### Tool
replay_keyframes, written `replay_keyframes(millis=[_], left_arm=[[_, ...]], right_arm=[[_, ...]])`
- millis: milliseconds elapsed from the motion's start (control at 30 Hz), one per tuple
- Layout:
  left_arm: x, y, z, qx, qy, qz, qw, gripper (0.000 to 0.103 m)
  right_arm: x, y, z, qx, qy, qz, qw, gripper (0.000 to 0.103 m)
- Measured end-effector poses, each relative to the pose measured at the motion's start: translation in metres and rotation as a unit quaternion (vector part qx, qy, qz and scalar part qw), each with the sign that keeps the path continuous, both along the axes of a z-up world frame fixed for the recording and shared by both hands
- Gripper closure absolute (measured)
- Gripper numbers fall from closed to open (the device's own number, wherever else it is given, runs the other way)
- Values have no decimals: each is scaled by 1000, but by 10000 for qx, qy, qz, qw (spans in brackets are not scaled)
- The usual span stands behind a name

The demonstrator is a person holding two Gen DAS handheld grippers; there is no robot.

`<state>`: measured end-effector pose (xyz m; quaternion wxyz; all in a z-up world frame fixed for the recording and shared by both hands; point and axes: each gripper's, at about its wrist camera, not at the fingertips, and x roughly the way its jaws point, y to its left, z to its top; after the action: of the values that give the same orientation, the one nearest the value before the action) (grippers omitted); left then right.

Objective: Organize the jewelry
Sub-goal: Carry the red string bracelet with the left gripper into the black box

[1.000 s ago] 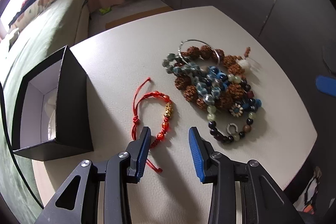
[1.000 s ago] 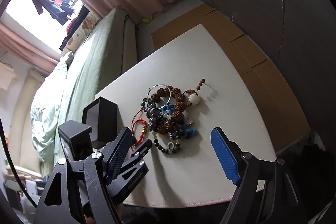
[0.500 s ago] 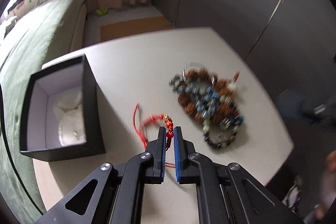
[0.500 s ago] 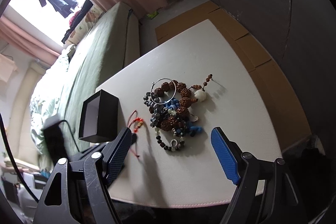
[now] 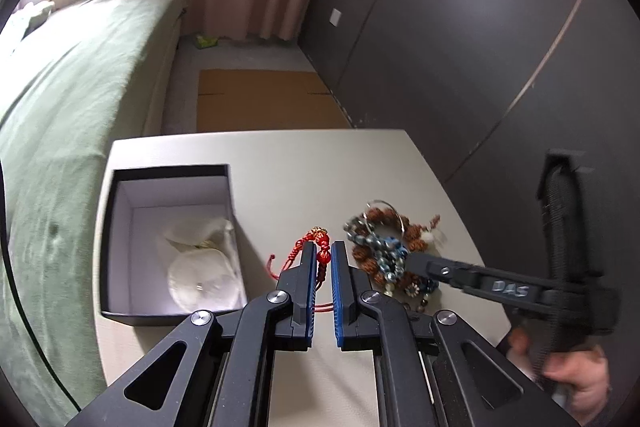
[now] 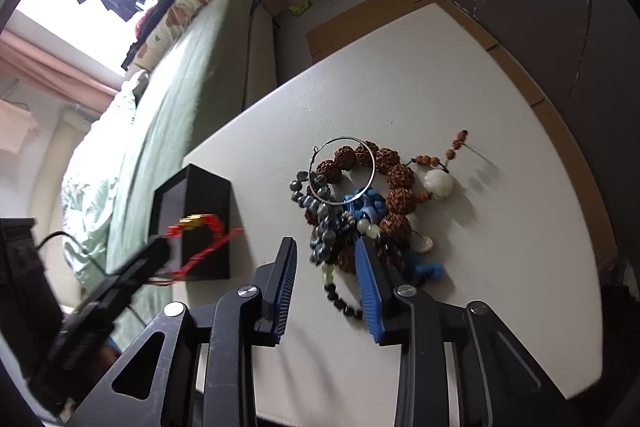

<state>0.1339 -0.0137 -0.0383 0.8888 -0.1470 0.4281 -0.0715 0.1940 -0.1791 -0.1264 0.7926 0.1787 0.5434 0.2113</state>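
My left gripper is shut on a red cord bracelet with a gold bead and holds it lifted above the white table, just right of an open black box with a white lining and pale pouches inside. The right wrist view shows the bracelet dangling in front of the box. A pile of beaded bracelets with a thin silver hoop lies mid-table. My right gripper is open, its tips over the near edge of the pile; it also shows in the left wrist view.
The white table has a rounded edge; floor and cardboard sheets lie beyond. A green sofa runs along the left side. A dark grey wall stands to the right.
My left gripper closed on the red bracelet and lifted it toward the box. My right gripper moved forward and down to the bead pile and narrowed its opening.
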Motion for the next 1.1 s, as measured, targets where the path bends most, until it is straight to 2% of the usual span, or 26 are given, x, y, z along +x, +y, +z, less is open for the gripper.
replay_keyframes(millis=[133, 200, 267, 433, 667, 767, 967, 1100], left_arm=[[1, 15, 4, -118, -52, 96, 9999, 96], [1, 20, 5, -167, -45, 129, 9998, 96], [1, 25, 5, -195, -30, 170, 9997, 96], [-3, 34, 8, -266, -41, 262, 9993, 96], [-19, 49, 30, -500, -326, 475, 9971, 96], [-24, 52, 38, -573, -437, 507, 9961, 96], [-31, 60, 43, -469, -493, 568, 9961, 96], [-31, 72, 40, -508, -441, 718, 9951, 96]], right_arm=[[9, 13, -7, -119, 67, 80, 9999, 72], [12, 21, -10, -235, 86, 122, 9996, 78], [13, 25, -9, -404, 50, 117, 9991, 91], [7, 22, 0, -467, -124, 100, 9988, 91], [-17, -8, 41, 558, -699, -181, 9958, 91], [-28, -8, 55, 822, -917, -166, 9922, 91], [-41, 3, 73, 1121, -1213, 2, 9863, 91], [-40, 10, 75, 1200, -1245, 40, 9849, 91]])
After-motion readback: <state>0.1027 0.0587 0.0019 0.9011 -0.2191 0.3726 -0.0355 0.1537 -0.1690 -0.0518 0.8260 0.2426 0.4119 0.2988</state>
